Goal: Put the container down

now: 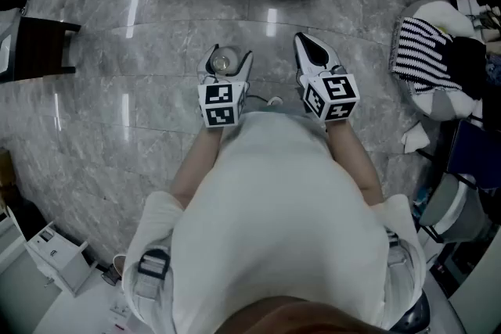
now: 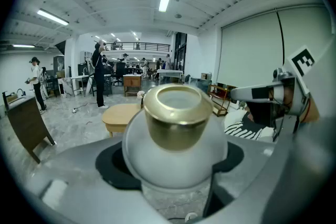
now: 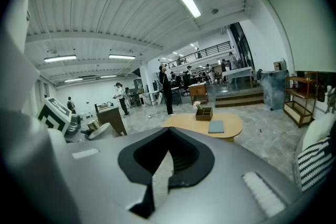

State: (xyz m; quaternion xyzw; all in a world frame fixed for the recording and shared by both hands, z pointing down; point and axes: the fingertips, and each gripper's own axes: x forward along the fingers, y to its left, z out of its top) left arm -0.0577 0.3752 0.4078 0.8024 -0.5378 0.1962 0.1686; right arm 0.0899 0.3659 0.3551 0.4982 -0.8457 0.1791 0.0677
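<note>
The container (image 2: 176, 131), a round white jar with a gold cap, fills the centre of the left gripper view. It is clamped between the wide-spread jaws of the left tool (image 1: 226, 57). In the head view it sits just left of centre, held above the marble floor (image 1: 117, 113). The right tool (image 1: 311, 43) is level just beside it, its jaws closed on nothing. Both forearms (image 1: 196, 160) reach straight forward from the body, side by side.
</note>
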